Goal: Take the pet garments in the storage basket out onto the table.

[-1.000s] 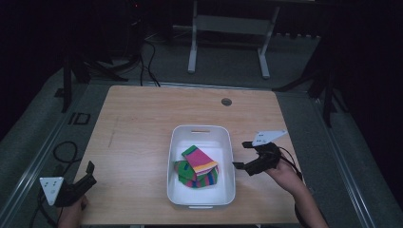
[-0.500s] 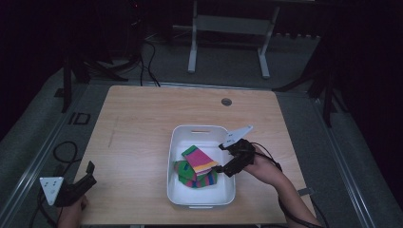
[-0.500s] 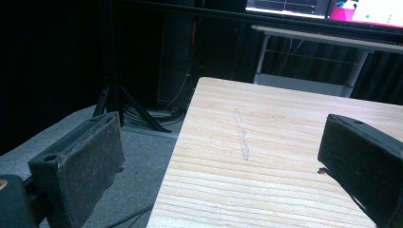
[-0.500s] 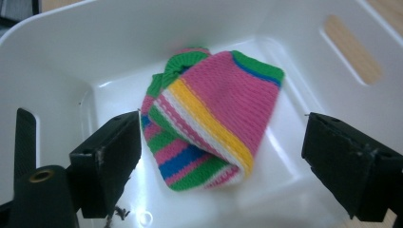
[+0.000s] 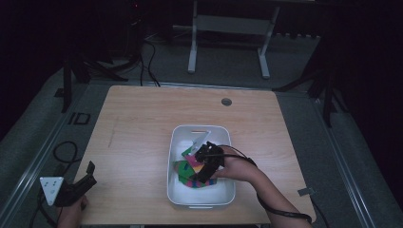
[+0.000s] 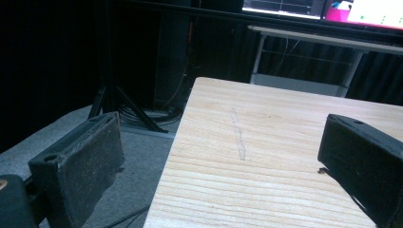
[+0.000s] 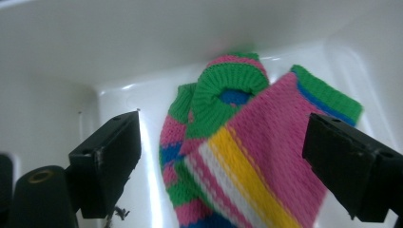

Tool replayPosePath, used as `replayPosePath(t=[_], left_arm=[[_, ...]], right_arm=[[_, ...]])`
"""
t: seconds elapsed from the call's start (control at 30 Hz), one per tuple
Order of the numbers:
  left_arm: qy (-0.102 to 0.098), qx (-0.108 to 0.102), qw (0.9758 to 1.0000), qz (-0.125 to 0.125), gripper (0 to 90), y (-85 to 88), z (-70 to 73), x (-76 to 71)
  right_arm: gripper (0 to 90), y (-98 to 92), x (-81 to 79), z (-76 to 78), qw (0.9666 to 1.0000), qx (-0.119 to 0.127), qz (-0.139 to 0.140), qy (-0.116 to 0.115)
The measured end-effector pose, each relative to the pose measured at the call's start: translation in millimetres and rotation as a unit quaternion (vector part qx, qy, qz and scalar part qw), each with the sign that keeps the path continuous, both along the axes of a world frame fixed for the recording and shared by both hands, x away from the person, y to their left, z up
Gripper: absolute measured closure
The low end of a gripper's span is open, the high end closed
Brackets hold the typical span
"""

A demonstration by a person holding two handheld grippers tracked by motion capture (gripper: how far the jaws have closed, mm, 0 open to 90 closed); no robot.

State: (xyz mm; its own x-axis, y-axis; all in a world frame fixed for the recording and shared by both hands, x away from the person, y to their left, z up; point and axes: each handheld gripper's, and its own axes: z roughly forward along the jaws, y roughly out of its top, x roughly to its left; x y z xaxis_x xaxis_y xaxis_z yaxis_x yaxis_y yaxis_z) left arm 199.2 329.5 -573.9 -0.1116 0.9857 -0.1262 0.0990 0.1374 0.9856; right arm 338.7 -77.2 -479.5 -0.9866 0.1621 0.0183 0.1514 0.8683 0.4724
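Socks (image 7: 237,156), striped knit and probably soft, light and floppy, are lying bunched in the white bin (image 5: 177,190), inviting a pinch at the green cuff while the right gripper (image 7: 228,166) is hovering wide open and empty above them.

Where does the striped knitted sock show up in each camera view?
High view: the striped pink, green, yellow and blue knitted sock lies in the white plastic bin, lower middle, partly under the right gripper.
Right gripper view: centre, between the open jaws.
Left gripper view: not in it.
Shared landmark: the white bin wall.
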Motion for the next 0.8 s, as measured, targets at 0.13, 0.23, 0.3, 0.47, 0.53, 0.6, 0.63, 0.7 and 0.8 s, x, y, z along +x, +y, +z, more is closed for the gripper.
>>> replayPosePath(t=[0.13, 0.23, 0.3, 0.47, 0.53, 0.6, 0.63, 0.7, 0.8], left_arm=[[0.000, -0.001, 1.0000, -0.001, 1.9, 0.3, 0.0, -0.1], [0.000, -0.003, 1.0000, -0.002, 1.8, 0.5, 0.0, 0.0], [0.000, -0.002, 1.0000, -0.003, 1.9, 0.6, 0.0, -0.1], [-0.001, -0.002, 1.0000, -0.005, 1.8, 0.4, -0.1, -0.2], [-0.002, -0.002, 1.0000, -0.005, 1.8, 0.6, -0.1, -0.2], [-0.002, -0.002, 1.0000, -0.006, 1.8, 0.4, -0.1, -0.2], [-0.001, -0.002, 1.0000, -0.005, 1.8, 0.3, -0.1, -0.2], [-0.002, -0.001, 1.0000, -0.005, 1.8, 0.2, -0.1, -0.1], [-0.001, -0.002, 1.0000, -0.005, 1.9, 0.3, -0.1, -0.2]], right_arm=[[12.5, 13.1, 0.8, -8.4, 0.9998, -0.016, 0.006, 0.007], [13.0, 25.7, 2.0, -20.9, 0.9989, -0.046, 0.002, 0.005], [13.5, 30.1, 3.1, -27.4, 0.9981, -0.062, -0.002, 0.000], [15.4, 37.7, 2.7, -40.5, 0.9957, -0.091, -0.005, -0.015], [18.6, 38.7, 1.8, -44.3, 0.9938, -0.107, -0.003, -0.030], [23.1, 38.3, 1.0, -46.9, 0.9919, -0.120, 0.004, -0.040], [28.0, 38.0, 0.9, -46.1, 0.9919, -0.121, 0.003, -0.039], [54.7, 37.3, -0.3, -43.1, 0.9913, -0.123, 0.008, -0.045], [65.2, 37.9, -2.3, -40.2, 0.9895, -0.131, 0.006, -0.061]])
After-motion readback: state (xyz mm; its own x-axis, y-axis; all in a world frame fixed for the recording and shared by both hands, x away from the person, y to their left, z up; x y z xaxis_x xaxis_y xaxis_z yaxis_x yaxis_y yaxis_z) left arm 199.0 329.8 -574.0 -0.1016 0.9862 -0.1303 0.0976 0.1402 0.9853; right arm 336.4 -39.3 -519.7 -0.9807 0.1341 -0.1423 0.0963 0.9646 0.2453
